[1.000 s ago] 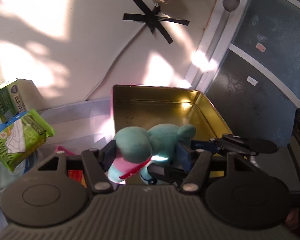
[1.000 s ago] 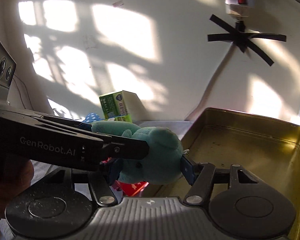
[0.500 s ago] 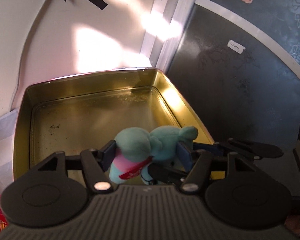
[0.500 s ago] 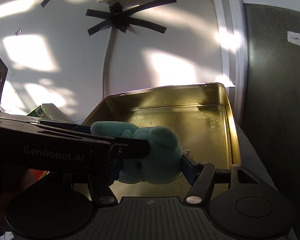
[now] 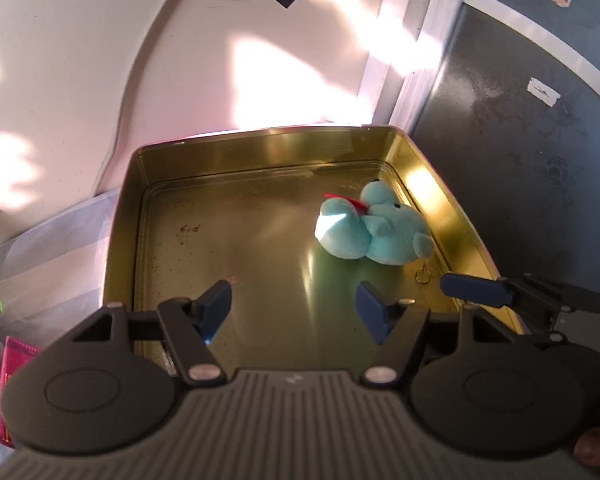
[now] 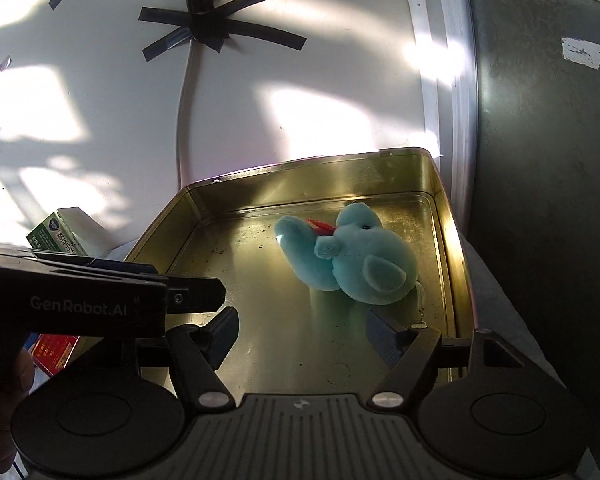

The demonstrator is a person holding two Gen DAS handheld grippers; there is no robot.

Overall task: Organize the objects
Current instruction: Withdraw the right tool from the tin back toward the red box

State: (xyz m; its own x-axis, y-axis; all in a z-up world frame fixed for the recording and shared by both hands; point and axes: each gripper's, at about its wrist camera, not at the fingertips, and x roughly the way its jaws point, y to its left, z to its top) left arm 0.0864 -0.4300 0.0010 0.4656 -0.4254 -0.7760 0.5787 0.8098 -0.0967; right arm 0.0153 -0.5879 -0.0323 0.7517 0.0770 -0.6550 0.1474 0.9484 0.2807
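Note:
A teal plush toy [image 5: 374, 228] with a red tag lies on its side in the right half of a gold metal tin [image 5: 204, 164]. It also shows in the right wrist view [image 6: 352, 258], inside the tin [image 6: 300, 172]. My left gripper [image 5: 294, 310] is open and empty over the tin's near part. My right gripper [image 6: 302, 334] is open and empty just short of the toy. The right gripper's finger [image 5: 476, 290] shows at the right in the left wrist view; the left gripper's body [image 6: 80, 304] crosses the right wrist view at left.
The tin stands against a white wall with a taped cable [image 6: 188, 92] and beside a dark panel [image 5: 520, 160]. A green box [image 6: 58, 238] and a red packet [image 6: 54, 350] lie left of the tin. A pink packet [image 5: 10, 380] lies at left.
Both grippers have opened and let go of the plush toy. It now lies in the tin, and both grippers have drawn back a little.

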